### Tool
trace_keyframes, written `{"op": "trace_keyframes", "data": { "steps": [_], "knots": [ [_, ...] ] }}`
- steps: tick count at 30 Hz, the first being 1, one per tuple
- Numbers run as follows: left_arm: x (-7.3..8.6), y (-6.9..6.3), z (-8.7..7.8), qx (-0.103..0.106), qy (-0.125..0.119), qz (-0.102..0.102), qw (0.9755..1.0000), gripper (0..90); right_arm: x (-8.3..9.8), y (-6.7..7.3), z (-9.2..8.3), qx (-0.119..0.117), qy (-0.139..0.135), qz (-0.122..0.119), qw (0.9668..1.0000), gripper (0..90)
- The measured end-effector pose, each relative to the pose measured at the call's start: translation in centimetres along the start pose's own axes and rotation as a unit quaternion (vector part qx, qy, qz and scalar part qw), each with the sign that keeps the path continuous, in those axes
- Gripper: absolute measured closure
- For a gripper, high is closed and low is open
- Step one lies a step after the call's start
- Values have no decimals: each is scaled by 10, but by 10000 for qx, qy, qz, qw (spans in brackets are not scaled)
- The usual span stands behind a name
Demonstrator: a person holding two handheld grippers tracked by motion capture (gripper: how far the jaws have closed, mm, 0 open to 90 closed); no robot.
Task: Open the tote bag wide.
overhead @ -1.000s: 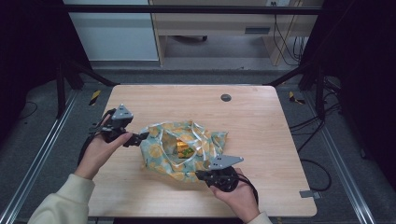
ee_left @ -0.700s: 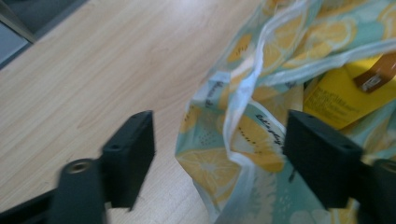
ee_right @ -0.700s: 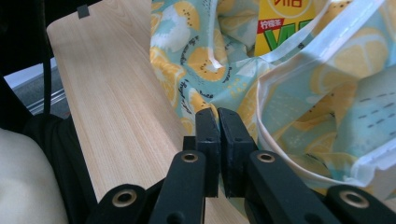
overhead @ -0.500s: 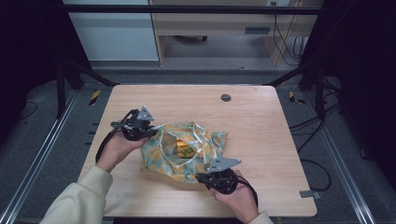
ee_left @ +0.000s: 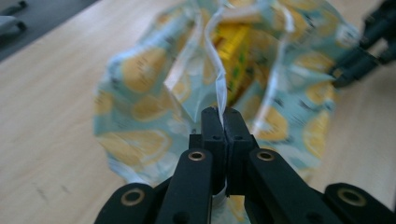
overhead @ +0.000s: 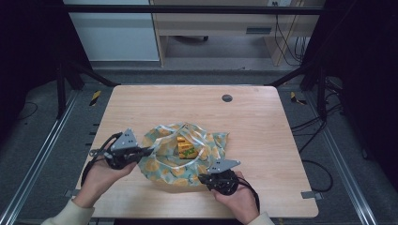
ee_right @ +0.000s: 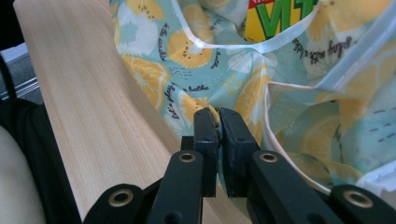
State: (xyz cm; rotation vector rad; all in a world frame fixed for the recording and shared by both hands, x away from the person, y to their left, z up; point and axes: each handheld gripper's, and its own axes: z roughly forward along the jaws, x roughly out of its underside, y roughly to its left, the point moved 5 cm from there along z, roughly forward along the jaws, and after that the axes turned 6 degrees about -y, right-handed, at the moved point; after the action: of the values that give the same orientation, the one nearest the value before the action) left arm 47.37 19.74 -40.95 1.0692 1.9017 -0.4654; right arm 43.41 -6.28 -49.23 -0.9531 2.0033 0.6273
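Resting on the wooden counter (overhead: 263,122), a little toward the person's side of its middle, is a lemon-print bag (overhead: 164,164) with its mouth open upward and a yellow carton (overhead: 184,147) sitting inside. Both tools are pinching the bag, one at each side.

The bag itself looks the biggest risk. Its film appears thin and crinkly, and it is held at two small spots; if the two hands draw apart too hard or unevenly, I would expect the print to stretch or tear at a pinch point, or the whole bag to skid across the smooth wood.

Next, the carton. It lies loose inside, tilted, and nothing holds it. Tipping or lifting one side of the bag could let it slide toward the open mouth and out onto the counter.

Then the left tool (ee_left: 220,122): its jaws are together on the white rim strip (ee_left: 219,84) at the bag's mouth. That strip is narrow and slick-looking, so a sideways tug could strip it out of the grip.

Last, the right tool (ee_right: 215,122): its jaws are clamped on a small fold of the printed film near the counter's near edge. So little material is caught there that it may simply slip free.
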Motion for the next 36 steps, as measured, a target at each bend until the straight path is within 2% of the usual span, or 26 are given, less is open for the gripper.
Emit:
{"op": "trace_keyframes", "data": {
  "steps": [2,6,10,12,15,18,19,22,25,27,29,30,32,36],
  "knots": [
    [13,-11,1,187,73,41,9998,894,0,-1,0,8,-10,18,10000,854],
    [36,-21,7,309,295,146,9990,894,2,-4,0,72,-7,78,9999,847],
    [60,-17,18,365,547,58,9978,894,3,-7,-1,118,-2,141,9998,845],
    [69,-13,22,279,718,55,9970,893,4,-8,-1,134,1,156,9998,828],
    [80,-11,28,285,929,61,9952,891,5,-7,0,144,34,162,9998,784],
    [85,-12,32,220,991,61,9948,888,2,-6,-2,155,-21,165,9997,731],
    [86,-12,32,202,1054,153,9941,888,2,-6,-4,171,-39,151,9997,723],
    [90,-11,32,152,1111,170,9935,887,-3,-4,-13,269,-162,121,9994,685],
    [96,-10,32,158,1207,139,9925,887,-7,-5,-19,344,-247,128,9990,683],
    [97,-10,31,131,1204,118,9926,886,-12,-7,-25,440,-353,130,9983,683],
    [97,-9,30,119,1198,113,9927,886,-21,-11,-30,501,-450,102,9977,682],
    [98,-8,30,107,1212,110,9925,885,-32,-13,-34,572,-502,22,9971,677],
    [99,-8,30,94,1207,68,9926,885,-38,-15,-36,593,-564,2,9967,669],
    [99,-8,31,96,1192,79,9928,885,-59,-25,-37,824,-694,-94,9941,593]
  ]
}}
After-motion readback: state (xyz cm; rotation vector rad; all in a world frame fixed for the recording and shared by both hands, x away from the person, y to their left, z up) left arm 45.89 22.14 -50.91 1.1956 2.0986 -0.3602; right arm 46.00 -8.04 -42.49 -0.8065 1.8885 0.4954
